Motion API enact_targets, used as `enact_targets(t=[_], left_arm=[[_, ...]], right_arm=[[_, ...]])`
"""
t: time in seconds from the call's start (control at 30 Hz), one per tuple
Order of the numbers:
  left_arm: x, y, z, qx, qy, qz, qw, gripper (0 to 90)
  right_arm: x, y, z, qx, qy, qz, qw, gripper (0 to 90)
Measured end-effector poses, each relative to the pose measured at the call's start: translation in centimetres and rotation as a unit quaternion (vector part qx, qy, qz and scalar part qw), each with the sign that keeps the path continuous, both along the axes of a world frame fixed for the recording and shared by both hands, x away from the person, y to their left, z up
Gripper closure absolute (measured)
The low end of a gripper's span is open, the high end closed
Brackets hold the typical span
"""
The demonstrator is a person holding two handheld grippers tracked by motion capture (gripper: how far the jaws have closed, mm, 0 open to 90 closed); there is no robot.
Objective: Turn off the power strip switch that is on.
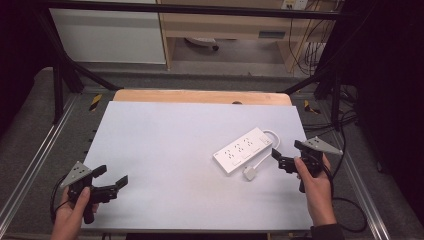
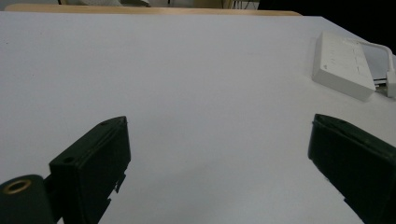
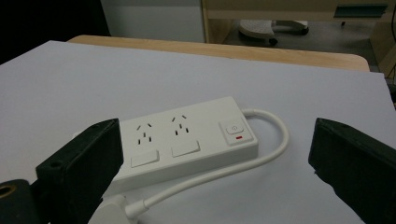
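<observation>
Item 1: power strip (image 1: 243, 149). White, flat on the counter (image 1: 165, 150), lying at roughly 3 o'clock of the counter's middle, its long axis running from 8 o'clock to 2 o'clock. The top face shows rows of sockets; the right gripper view adds two blank rocker panels and a switch button (image 3: 235, 129) with a small red mark at the cord end. Nothing holds or touches it.

Item 2: cord (image 1: 264, 152). White, leaves the strip's 2 o'clock end, loops round its near side and ends in a plug (image 1: 249, 173) lying on the counter at the strip's 6 o'clock, just beside it.

Item 3: right hand-held gripper (image 1: 286, 155). Held in the person's right hand (image 1: 315, 187) near the counter's right edge, jaws spread wide with nothing between them. It sits at 3 o'clock of the strip, near but apart, jaws pointing toward it; in its own view the strip lies just ahead between the two jaws, nearer the left one.

Item 4: left hand-held gripper (image 1: 111, 177). Held in the person's left hand (image 1: 72, 210) at the counter's 8 o'clock corner, jaws wide apart and empty over bare surface. The strip lies well apart from it, at its 2 o'clock.
</observation>
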State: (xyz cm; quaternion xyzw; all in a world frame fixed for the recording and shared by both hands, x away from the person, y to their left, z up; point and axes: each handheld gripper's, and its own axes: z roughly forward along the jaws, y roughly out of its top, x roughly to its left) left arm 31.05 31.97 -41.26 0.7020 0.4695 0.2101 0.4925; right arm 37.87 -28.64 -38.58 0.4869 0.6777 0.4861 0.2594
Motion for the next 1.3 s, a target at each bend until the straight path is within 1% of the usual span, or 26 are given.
enact_targets(t=[0.13,0.3,0.5,0.57,0.67,0.8,0.93,0.97,1.03,1.13,1.2,1.23,1.27,1.3], left_arm=[[0.0,0.0,0.0,0.0,0.0,-0.001,1.0,5.7],[0.0,0.0,0.0,0.0,0.0,-0.001,1.0,5.7],[0.0,0.0,0.0,0.0,0.0,-0.001,1.0,5.7],[0.0,0.0,0.0,0.0,-0.001,-0.001,1.0,5.7],[0.0,0.0,0.0,0.0,-0.001,-0.002,1.0,5.8],[0.0,0.0,0.0,0.001,-0.002,-0.002,1.0,5.7],[0.0,0.0,0.0,0.001,-0.002,-0.003,1.0,5.7],[0.0,0.0,0.0,0.001,-0.002,-0.003,1.0,5.7],[0.0,0.0,0.0,0.001,-0.002,-0.003,1.0,5.7],[0.0,-0.1,0.0,0.001,-0.001,-0.002,1.0,5.7],[0.0,-0.1,0.0,0.001,-0.001,-0.002,1.0,5.7],[0.0,-0.1,0.0,0.0,-0.001,-0.003,1.0,5.7],[0.0,-0.1,0.0,0.0,-0.001,-0.004,1.0,5.7],[0.0,-0.1,0.0,0.001,-0.001,-0.004,1.0,5.7]], right_arm=[[-1.0,-0.5,-0.6,0.005,-0.006,-0.007,0.9999,3.1],[-1.6,-0.9,-1.1,0.008,-0.004,-0.01,0.9999,3.2],[-2.2,-1.1,-1.6,0.004,-0.008,-0.01,0.9999,3.9],[-2.4,-1.1,-1.8,-0.001,-0.012,-0.01,0.9999,4.2],[-2.5,-1.0,-2.0,-0.001,-0.013,-0.01,0.9999,4.1],[-2.7,-0.8,-2.5,-0.009,-0.015,-0.006,0.9998,3.9],[-2.8,-0.6,-2.9,-0.013,-0.014,-0.002,0.9998,3.7],[-2.8,-0.6,-3.1,-0.018,-0.013,-0.001,0.9998,3.7],[-2.8,-0.5,-3.3,-0.017,-0.013,0.001,0.9998,3.9],[-2.8,-0.3,-3.7,-0.021,-0.013,0.005,0.9997,3.9],[-2.8,-0.2,-3.9,-0.025,-0.01,0.009,0.9996,3.6],[-2.6,0.0,-4.3,-0.026,-0.005,0.01,0.9996,3.6],[-2.6,0.0,-4.3,-0.026,-0.005,0.01,0.9996,3.6],[-2.4,0.2,-4.8,-0.031,0.003,0.012,0.9994,3.4]])
